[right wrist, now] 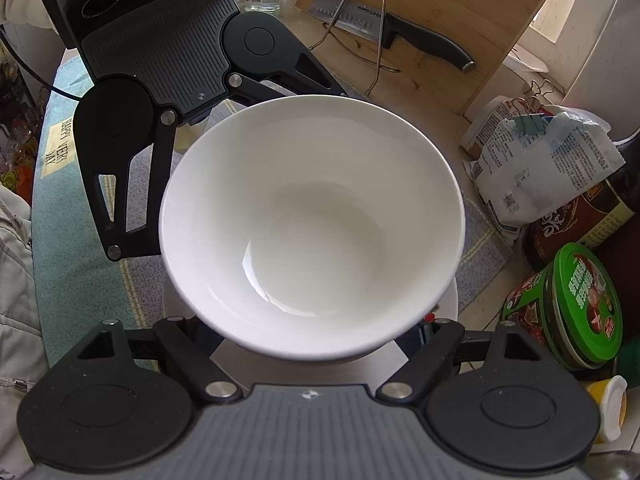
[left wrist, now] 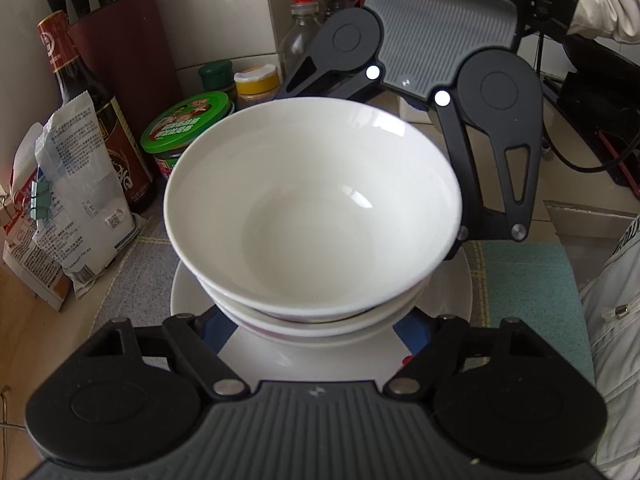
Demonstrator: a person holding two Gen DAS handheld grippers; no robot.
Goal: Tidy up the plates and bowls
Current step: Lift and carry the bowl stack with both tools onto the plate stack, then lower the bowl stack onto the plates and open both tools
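A cluttered kitchen worktop carries a woven placemat, grey at one part and teal toward the person's side. On it sits a flat white plate, glossy and round, and on the plate a stack of white bowls: smooth glazed ceramic, deep and flaring, the top one nested in at least one more beneath. Toward the worktop's back edge stand a dark sauce bottle, a maroon knife block, a green-lidded jar and crinkled paper bags. In the right wrist view a bamboo cutting board leans upright with a black-handled knife in front of it.

The left gripper and the right gripper face each other across the stack, each black matte frame angled down, its fingers spread to either side of the bowls near their base. The bowls hide the fingertips, so I cannot tell whether either pair grips the stack or stands released.
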